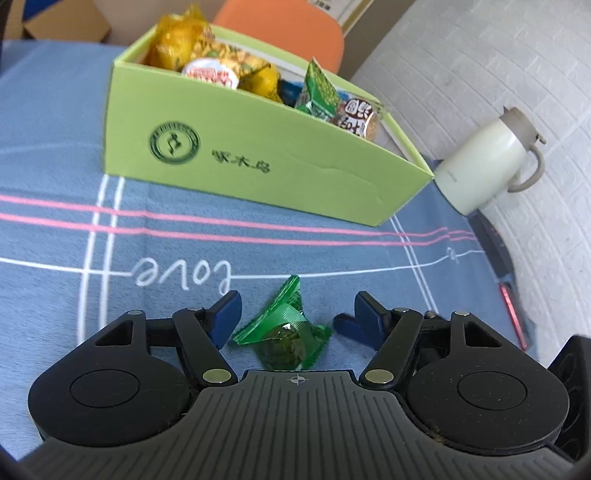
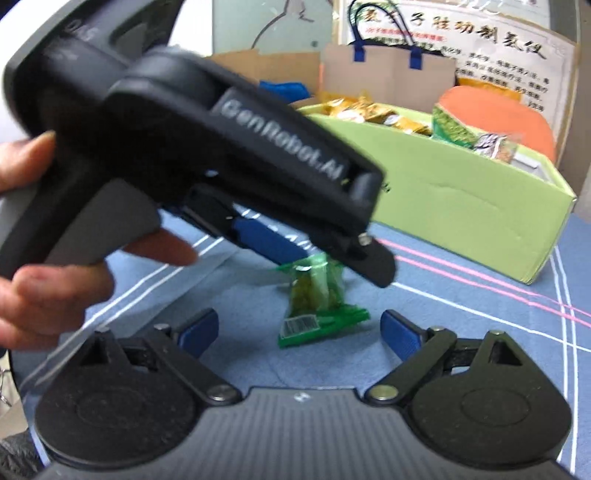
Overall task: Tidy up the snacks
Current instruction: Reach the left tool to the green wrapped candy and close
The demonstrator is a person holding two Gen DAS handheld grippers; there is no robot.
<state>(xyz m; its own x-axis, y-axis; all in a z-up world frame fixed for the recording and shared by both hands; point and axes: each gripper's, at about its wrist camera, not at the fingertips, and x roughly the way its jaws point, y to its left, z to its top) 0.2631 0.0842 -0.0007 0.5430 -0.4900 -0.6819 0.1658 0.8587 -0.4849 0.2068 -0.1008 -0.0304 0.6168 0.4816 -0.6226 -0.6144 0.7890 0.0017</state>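
A green candy packet [image 1: 284, 332] lies on the blue tablecloth [image 1: 55, 147], its barcode end [image 2: 299, 326] towards the right wrist camera. My left gripper [image 1: 297, 301] is down over it with a blue pad on each side; the jaws stand half apart and neither pad presses on the wrapper. In the right wrist view the left gripper [image 2: 325, 262] reaches in from the upper left, held by a person's hand [image 2: 44, 273]. My right gripper [image 2: 298, 315] is open just short of the packet, holding nothing. The light green snack box [image 1: 258, 155] stands behind, filled with yellow and green packets.
A white jug [image 1: 491, 158] stands right of the box near the white wall. An orange chair back [image 1: 288, 26] rises behind the box. A brown paper bag [image 2: 388, 70] and cardboard stand beyond it. The table's right edge [image 1: 509, 295] is close by.
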